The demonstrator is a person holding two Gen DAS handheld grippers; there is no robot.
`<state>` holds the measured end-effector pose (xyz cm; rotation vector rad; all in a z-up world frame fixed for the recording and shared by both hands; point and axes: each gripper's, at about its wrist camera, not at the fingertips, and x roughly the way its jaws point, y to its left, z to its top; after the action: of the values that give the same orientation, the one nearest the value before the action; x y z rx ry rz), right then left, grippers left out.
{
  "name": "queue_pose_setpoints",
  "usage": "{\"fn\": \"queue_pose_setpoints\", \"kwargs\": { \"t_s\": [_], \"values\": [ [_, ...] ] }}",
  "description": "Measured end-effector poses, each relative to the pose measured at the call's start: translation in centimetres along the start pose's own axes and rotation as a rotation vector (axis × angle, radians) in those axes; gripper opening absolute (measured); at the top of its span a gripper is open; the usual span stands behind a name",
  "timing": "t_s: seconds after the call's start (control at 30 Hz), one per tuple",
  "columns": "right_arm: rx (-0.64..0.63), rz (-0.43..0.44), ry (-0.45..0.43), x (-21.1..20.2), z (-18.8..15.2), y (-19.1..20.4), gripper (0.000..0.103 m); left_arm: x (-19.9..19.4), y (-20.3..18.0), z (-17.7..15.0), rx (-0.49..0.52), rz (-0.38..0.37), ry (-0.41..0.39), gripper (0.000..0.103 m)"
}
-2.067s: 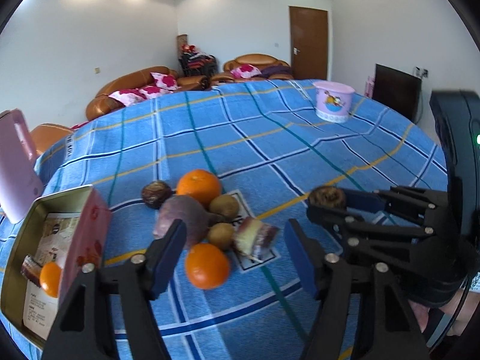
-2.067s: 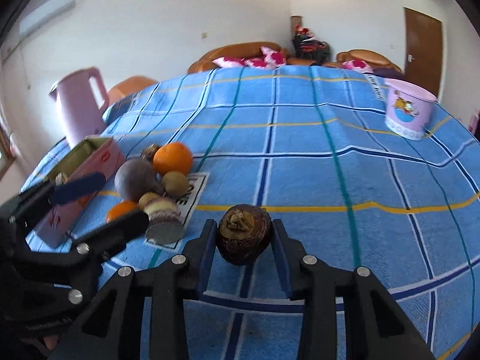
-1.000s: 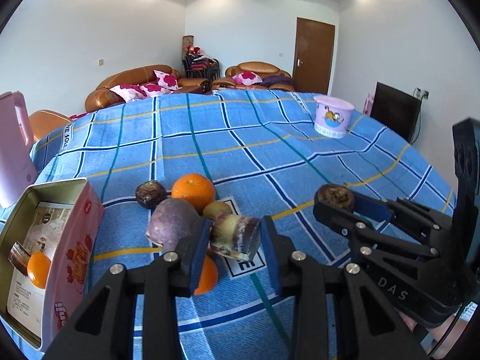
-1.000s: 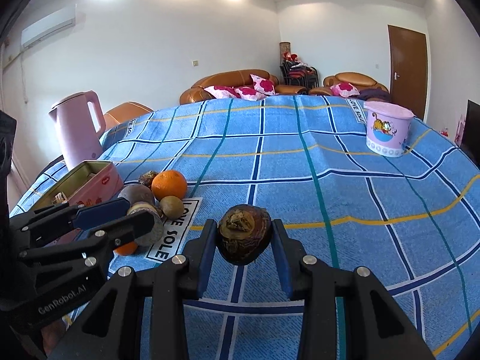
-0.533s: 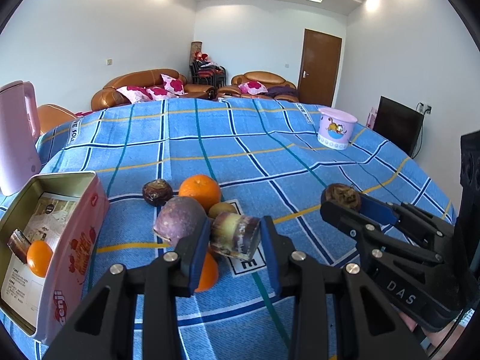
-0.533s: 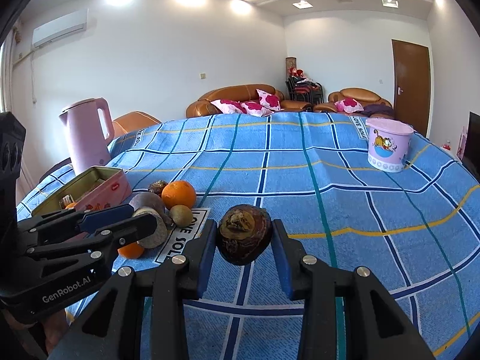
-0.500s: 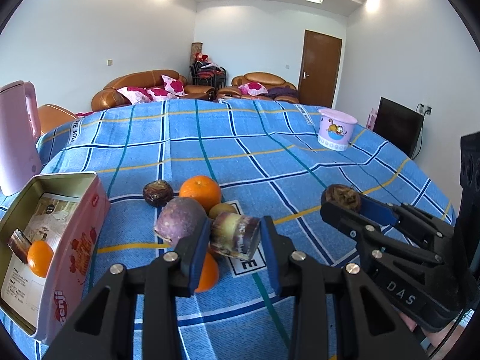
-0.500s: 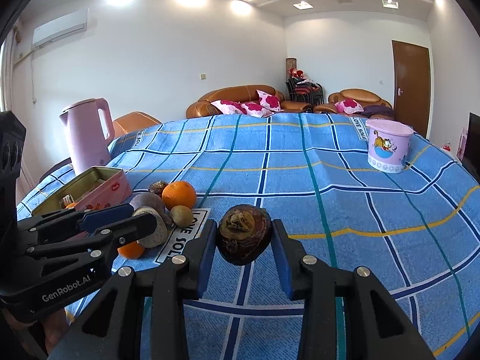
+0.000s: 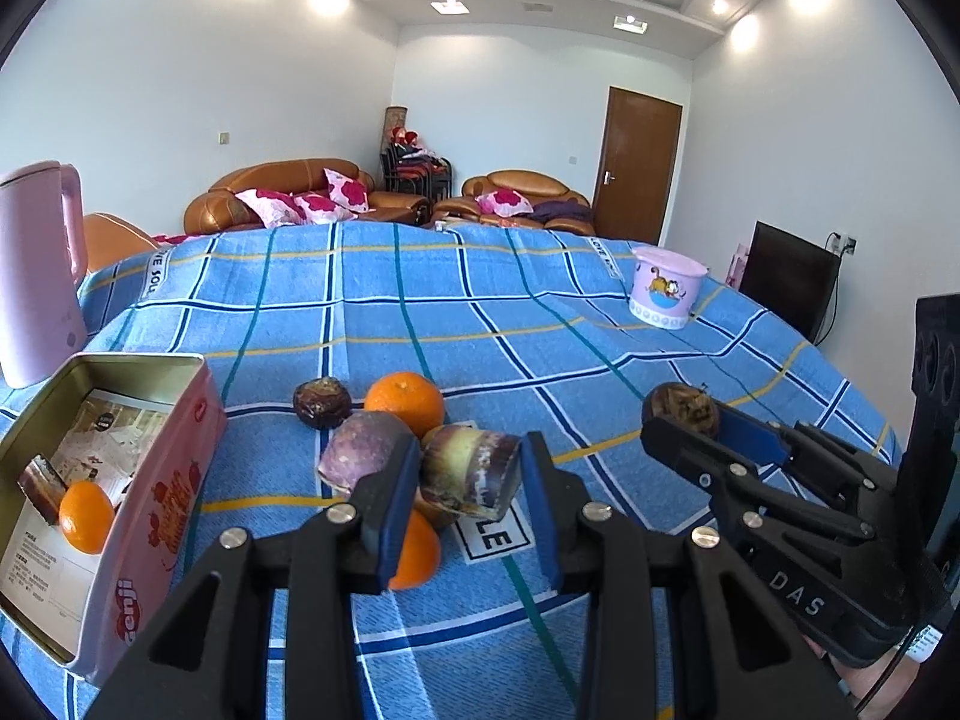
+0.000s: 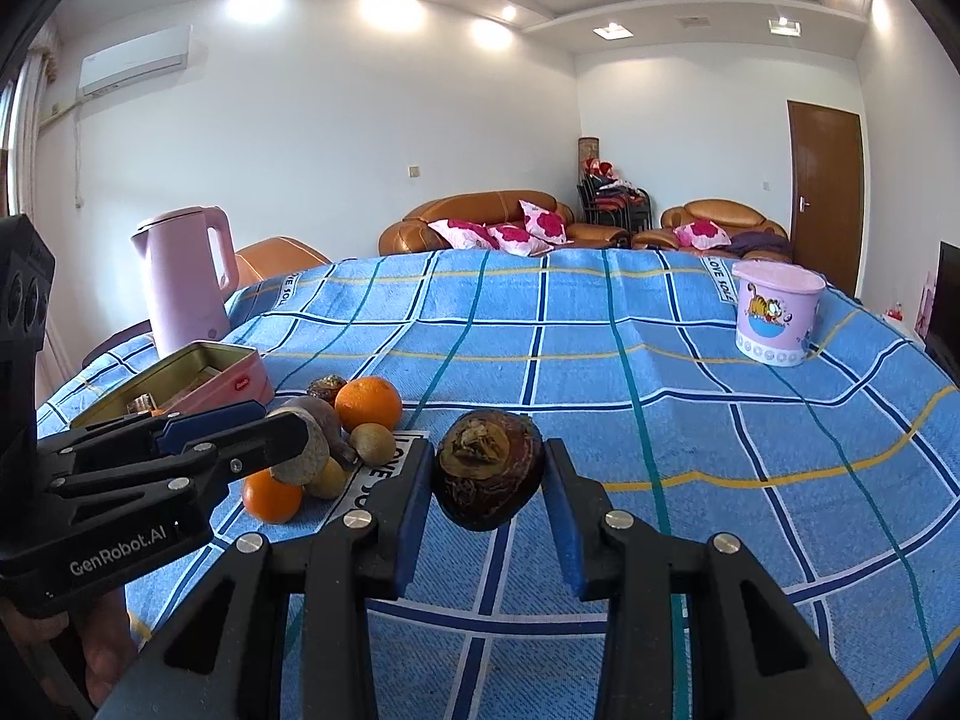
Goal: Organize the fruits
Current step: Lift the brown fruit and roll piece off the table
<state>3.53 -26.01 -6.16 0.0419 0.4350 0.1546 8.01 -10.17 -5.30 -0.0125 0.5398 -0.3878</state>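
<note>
- Far left of the left claw: pink kettle (image 9: 33,276) is standing on the blue checked cloth (image 9: 456,324), behind the tin.
- Left of the left claw: open pink tin (image 9: 114,492) is sitting on the cloth w/ a small orange (image 9: 86,517) and a dark chunk (image 9: 41,487) lying inside on a paper sheet.
- Left claw (image 9: 468,504) is gripping a short cut piece of cane (image 9: 469,475), purple-green rind, between its blue pads; piece is hanging above the cloth, cut end facing right.
- Just behind and under that claw, the fruit pile: purple round fruit (image 9: 363,449) is touching the left finger, dark brown fruit (image 9: 321,402) is lying beyond it, big orange (image 9: 405,403) is sitting beside both, another orange (image 9: 414,552) is peeking out below the left finger. A small brown fruit (image 10: 372,443) is showing in the right view near the big orange.
- Pile is resting at the edge of a white label w/ letters (image 9: 495,537) printed on the cloth.
- Right claw (image 10: 487,480) is clamping a dark brown round root (image 10: 489,461), rough top facing the cam, lifted off the cloth; in the left view it's sitting right of the left claw, apart from the pile.
- Far ahead-right of the right claw: pink cartoon bucket (image 10: 777,319) is standing alone near the cloth's far edge.
- Beyond the table: brown sofas (image 10: 480,222) w/ pink cushions, wooden door (image 10: 827,192).
</note>
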Motion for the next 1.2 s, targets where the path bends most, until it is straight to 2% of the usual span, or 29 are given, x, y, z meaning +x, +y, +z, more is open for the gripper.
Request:
{"fn": "queue_pose_setpoints", "kwargs": {
  "t_s": [1.2],
  "values": [
    [-0.045, 0.022, -0.139, -2.3, -0.5, 0.7, 0.039, -1.9, -0.7, -0.2, 0.033, 0.063, -0.112, 0.036]
  ]
}}
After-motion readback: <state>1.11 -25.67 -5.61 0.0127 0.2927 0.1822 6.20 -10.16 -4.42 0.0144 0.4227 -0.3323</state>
